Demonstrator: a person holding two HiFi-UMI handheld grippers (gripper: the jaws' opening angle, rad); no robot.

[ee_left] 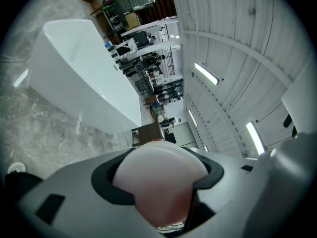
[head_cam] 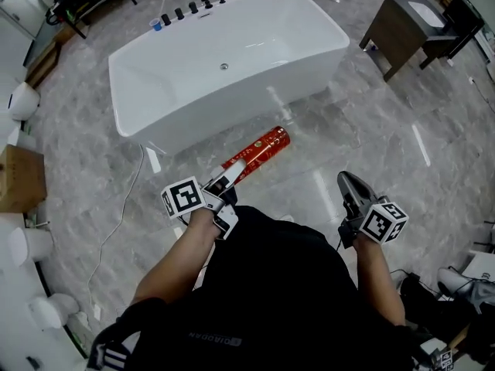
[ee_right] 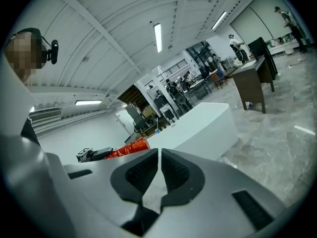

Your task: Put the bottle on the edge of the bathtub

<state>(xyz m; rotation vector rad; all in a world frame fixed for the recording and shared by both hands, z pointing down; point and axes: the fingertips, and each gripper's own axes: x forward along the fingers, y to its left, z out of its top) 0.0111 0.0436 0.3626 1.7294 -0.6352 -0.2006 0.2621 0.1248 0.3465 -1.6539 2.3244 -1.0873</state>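
One step of the job looks done and the main one is left: the red cylindrical bottle (head_cam: 256,154) is in the grip, but it is not yet on the white rectangular bathtub (head_cam: 232,110).

The left gripper (head_cam: 227,182) is clamped on the bottle's near end. The left gripper view shows its jaws pressed against a pale, rounded end (ee_left: 158,182) that fills the gap between them. The bottle hangs over the grey marbled floor (head_cam: 371,145) on the near side of the bathtub, lying roughly level with its far end aimed at the tub's near wall. Nothing is touching the rim.

The right gripper (head_cam: 349,185) sits well back from the bathtub with its jaws together and nothing between them. Its own view confirms this, with the dark pads (ee_right: 146,175) meeting along one thin line.

Now the bottle itself: a slim tube, mostly bright red with small light print, and a white stretch towards the held end. From the right gripper view it shows as a red bar (ee_right: 126,148) in front of the tub (ee_right: 198,128).

By my read, what remains is to carry it to the tub's edge, stand it there and let go.
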